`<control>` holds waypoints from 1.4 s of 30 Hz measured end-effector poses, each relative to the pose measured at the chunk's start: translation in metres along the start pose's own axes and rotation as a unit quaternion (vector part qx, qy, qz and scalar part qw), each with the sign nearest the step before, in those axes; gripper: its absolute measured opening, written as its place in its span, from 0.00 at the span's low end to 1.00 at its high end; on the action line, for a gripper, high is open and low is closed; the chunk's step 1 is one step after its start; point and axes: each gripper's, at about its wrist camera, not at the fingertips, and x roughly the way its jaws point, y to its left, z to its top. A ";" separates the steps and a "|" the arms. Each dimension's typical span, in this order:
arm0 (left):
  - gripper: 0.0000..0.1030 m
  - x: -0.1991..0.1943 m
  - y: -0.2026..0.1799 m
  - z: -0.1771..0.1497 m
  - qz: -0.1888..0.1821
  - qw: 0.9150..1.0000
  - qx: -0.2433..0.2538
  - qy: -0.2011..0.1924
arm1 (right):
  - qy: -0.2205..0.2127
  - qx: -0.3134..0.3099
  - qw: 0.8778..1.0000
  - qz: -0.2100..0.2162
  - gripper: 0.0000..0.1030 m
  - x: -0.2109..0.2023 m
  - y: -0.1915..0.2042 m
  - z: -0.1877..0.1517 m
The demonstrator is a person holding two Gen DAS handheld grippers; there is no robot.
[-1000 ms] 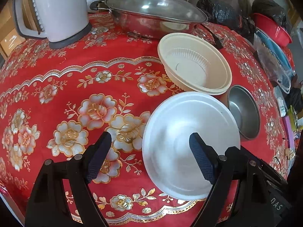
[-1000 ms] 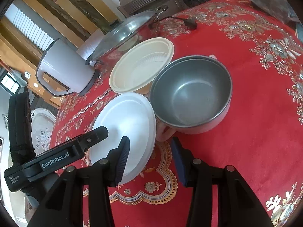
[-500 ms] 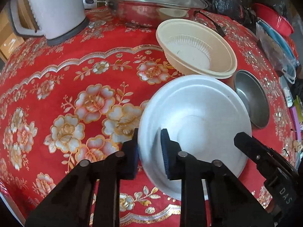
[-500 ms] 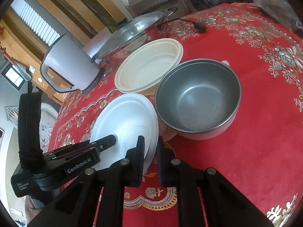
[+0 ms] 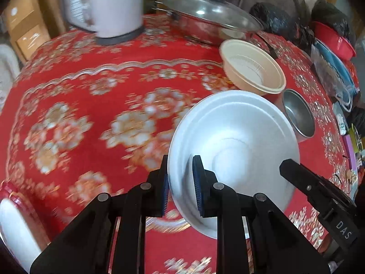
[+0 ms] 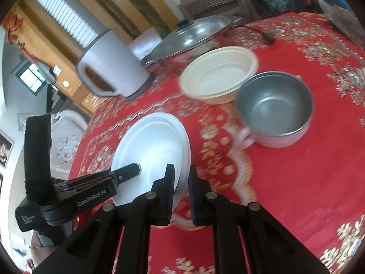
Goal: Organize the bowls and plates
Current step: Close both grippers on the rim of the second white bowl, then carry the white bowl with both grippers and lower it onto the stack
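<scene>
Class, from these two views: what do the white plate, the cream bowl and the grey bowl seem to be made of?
White plate: probably foam or thin plastic; matte, no glare.
Cream bowl: likely disposable plastic; ribbed inner wall, thin rolled rim.
Grey bowl: metal inside, dull brushed sheen with soft reflections; its pale outer shell looks like plastic.

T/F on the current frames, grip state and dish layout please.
1. Both grippers are shut on the white plate. True: left gripper and right gripper each pinch its rim.
2. The cream bowl sits inside the metal bowl. False: they stand side by side on the red tablecloth.
3. The metal bowl is empty. True.
4. The pan's glass lid is off. False: it sits on the pan.
5. The white kettle lies on its side. False: it stands upright.
</scene>
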 end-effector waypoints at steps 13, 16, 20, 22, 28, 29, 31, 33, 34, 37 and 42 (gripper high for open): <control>0.18 -0.096 0.112 -0.055 0.070 0.994 -0.067 -0.047 | 0.035 -0.100 0.990 0.092 0.09 0.021 0.123 -0.026; 0.18 -0.110 0.135 -0.069 0.090 0.991 -0.082 -0.055 | 0.047 -0.124 0.985 0.105 0.10 0.030 0.150 -0.036; 0.18 -0.120 0.162 -0.088 0.106 0.987 -0.105 -0.059 | 0.062 -0.151 0.980 0.114 0.10 0.041 0.178 -0.050; 0.18 -0.124 0.175 -0.098 0.109 0.985 -0.119 -0.057 | 0.071 -0.163 0.977 0.119 0.10 0.047 0.191 -0.056; 0.18 -0.128 0.207 -0.128 0.124 0.980 -0.146 -0.047 | 0.096 -0.202 0.967 0.122 0.10 0.063 0.227 -0.079; 0.18 -0.127 0.212 -0.134 0.127 0.979 -0.151 -0.044 | 0.102 -0.211 0.965 0.120 0.11 0.067 0.233 -0.084; 0.18 -0.123 0.221 -0.141 0.126 0.978 -0.162 -0.037 | 0.110 -0.223 0.962 0.116 0.11 0.073 0.241 -0.091; 0.18 -0.119 0.229 -0.147 0.130 0.976 -0.172 -0.032 | 0.118 -0.235 0.959 0.106 0.12 0.083 0.248 -0.098; 0.18 -0.117 0.231 -0.148 0.135 0.975 -0.173 -0.031 | 0.120 -0.240 0.958 0.101 0.12 0.087 0.250 -0.101; 0.18 -0.112 0.237 -0.153 0.153 0.973 -0.173 -0.026 | 0.136 -0.255 0.953 0.088 0.13 0.101 0.257 -0.111; 0.18 -0.105 0.245 -0.159 0.164 0.970 -0.178 -0.024 | 0.138 -0.279 0.948 0.070 0.13 0.111 0.265 -0.121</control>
